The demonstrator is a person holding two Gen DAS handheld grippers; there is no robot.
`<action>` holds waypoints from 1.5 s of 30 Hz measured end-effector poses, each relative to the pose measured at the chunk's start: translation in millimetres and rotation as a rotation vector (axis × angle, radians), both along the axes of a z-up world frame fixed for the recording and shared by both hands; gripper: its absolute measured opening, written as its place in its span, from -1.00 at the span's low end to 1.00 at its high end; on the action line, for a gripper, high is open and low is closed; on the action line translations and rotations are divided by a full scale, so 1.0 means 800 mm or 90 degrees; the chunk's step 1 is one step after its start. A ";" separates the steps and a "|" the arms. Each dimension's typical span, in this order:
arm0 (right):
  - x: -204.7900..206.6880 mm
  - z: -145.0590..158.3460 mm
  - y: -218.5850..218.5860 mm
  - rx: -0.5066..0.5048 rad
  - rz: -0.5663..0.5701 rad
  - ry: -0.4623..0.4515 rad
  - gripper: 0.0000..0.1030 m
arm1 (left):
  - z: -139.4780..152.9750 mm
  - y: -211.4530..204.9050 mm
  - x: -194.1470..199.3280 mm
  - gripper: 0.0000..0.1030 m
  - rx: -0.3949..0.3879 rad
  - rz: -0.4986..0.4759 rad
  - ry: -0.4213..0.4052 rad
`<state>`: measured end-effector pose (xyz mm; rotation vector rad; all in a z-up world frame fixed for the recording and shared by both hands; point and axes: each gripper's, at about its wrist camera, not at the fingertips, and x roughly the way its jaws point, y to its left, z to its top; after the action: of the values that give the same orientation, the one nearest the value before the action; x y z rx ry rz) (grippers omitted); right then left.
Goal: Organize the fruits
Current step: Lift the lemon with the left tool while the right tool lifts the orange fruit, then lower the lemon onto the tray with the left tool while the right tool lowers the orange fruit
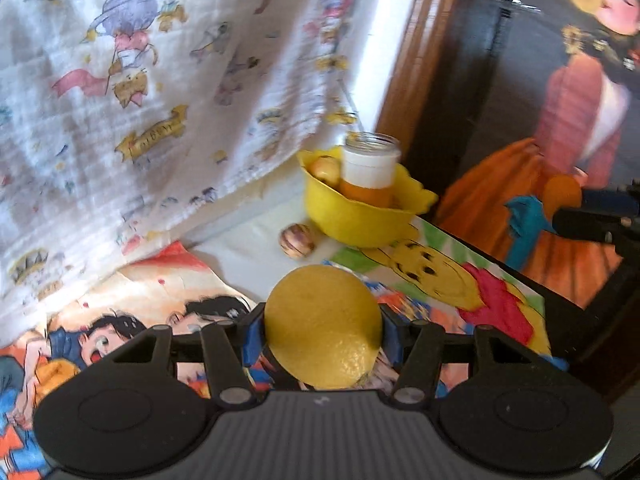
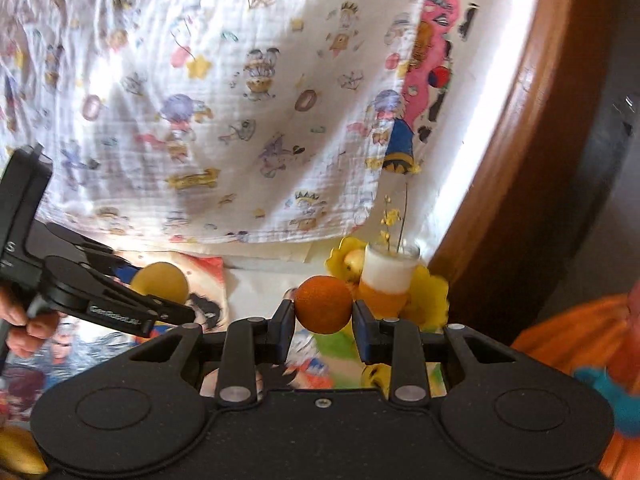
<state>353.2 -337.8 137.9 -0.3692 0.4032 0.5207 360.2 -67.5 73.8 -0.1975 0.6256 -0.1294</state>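
Through the left wrist camera I see my left tool point(image 1: 323, 330) clenched on a large yellow lemon with pebbled skin point(image 1: 323, 326), its blue pads pressing the fruit from both sides above the desk point(image 1: 248, 248). The desk is covered with bright cartoon-printed sheets point(image 1: 460, 280), with a bare white strip showing between them. At the far end stands a yellow plastic bowl with a wavy rim point(image 1: 360, 220), holding a pale yellow-pink apple point(image 1: 326, 170) and a glass jar banded white over orange point(image 1: 370, 170). A small round striped nut-like thing point(image 1: 296, 241) lies on the white strip just beside the bowl. Behind the desk hangs a white crinkled cloth printed with small cartoon figures point(image 1: 140, 100), and to its right runs a brown wooden frame point(image 1: 420, 52). Further right is a colourful painted figure in an orange skirt point(image 1: 560, 200), partly blurred.

Through the right wrist camera my right tool point(image 2: 323, 312) grips a small round orange point(image 2: 323, 304) between its blue pads, held above the desk and just in front of the bowl point(image 2: 430, 292). The jar point(image 2: 390, 276) carries a thin stem with tiny yellow blossoms point(image 2: 394, 220). At left the other tool point(image 2: 120, 300) shows side-on with the lemon point(image 2: 160, 282), and fingers of a hand point(image 2: 24, 328) curl round its handle. The cloth point(image 2: 200, 100) fills the background, with the curved wooden frame point(image 2: 540, 120) on the right.
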 end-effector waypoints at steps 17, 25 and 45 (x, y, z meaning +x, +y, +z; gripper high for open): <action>-0.223 -0.157 0.003 0.158 -0.061 -0.041 -0.36 | -0.063 -0.026 -0.169 0.18 0.015 -0.141 -0.084; -0.310 -0.185 0.009 0.199 -0.075 -0.001 -0.35 | -0.067 -0.034 -0.233 0.18 0.020 -0.199 -0.065; -0.375 -0.223 0.036 0.151 -0.110 0.059 -0.35 | -0.104 -0.043 -0.299 0.18 0.029 -0.264 -0.025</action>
<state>53.4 -308.9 -40.5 -0.0806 0.4527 0.4118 120.8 -101.8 -9.7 -0.0179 0.6229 -0.5177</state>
